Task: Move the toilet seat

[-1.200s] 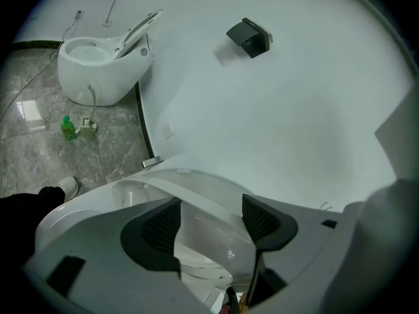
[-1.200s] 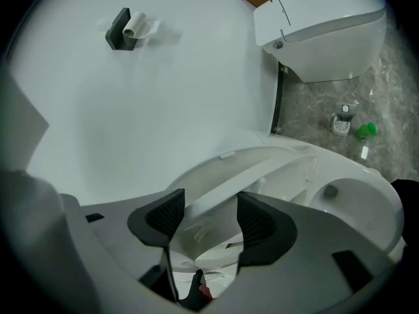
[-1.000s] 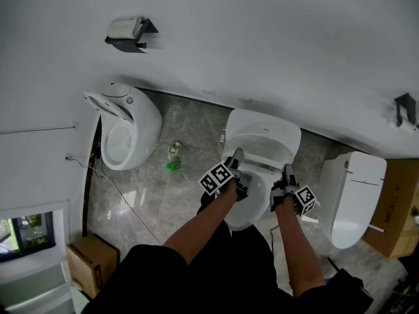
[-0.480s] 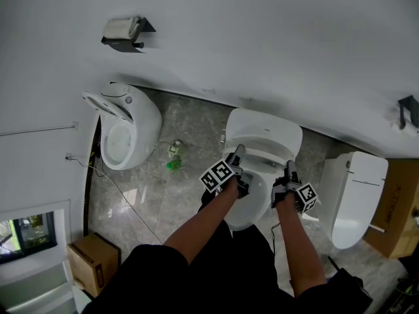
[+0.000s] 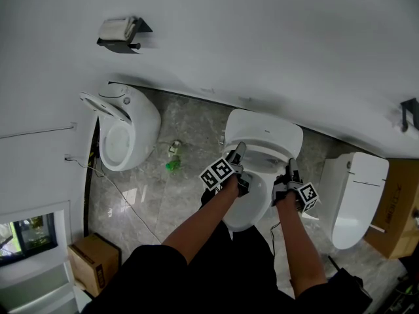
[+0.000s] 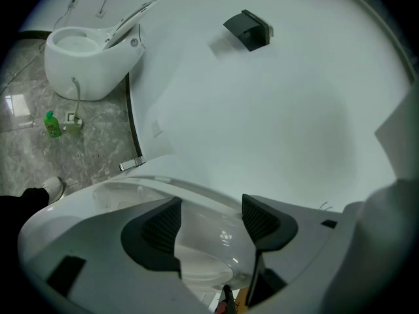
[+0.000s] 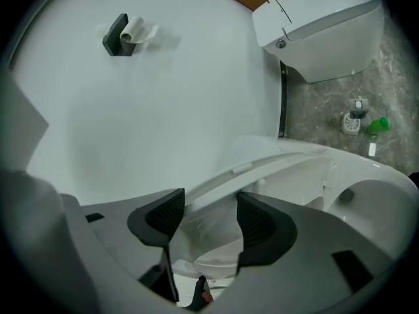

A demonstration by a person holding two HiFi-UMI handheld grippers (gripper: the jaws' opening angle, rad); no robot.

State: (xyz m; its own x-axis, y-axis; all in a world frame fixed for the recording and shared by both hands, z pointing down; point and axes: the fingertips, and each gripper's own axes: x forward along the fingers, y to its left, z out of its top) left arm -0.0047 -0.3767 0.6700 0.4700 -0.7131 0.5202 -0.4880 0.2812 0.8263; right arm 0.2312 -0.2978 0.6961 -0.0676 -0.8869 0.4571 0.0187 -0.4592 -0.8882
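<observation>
In the head view we see the person standing over the middle toilet [image 5: 243, 220], one arm reaching to each side of the bowl. The left gripper [image 5: 236, 153] sits at the left edge of the toilet seat [image 5: 262, 159] and the right gripper [image 5: 288, 169] at its right edge. The seat lies just below the raised lid [image 5: 265, 135], which leans toward the white wall. A second toilet [image 5: 124, 126] stands to the left, a third [image 5: 353, 188] to the right, and a green bottle [image 5: 173, 166] rests on the grey floor between the left and middle ones. A cardboard box [image 5: 91, 260] sits at the lower left.

In the left gripper view, its fingers [image 6: 160, 224] are parted by a moderate gap. The glossy white rim of the seat fills that gap from pad to pad, so we read them as clasped on it. Beyond, we see the left-hand toilet, the bottle and a dark wall holder [image 6: 247, 29].

In the right gripper view, its fingers [image 7: 262, 226] stand a little closer together and grip the seat's edge. The edge runs tilted between them, with the open bowl showing lower right. A paper holder [image 7: 124, 34] hangs on the wall above.
</observation>
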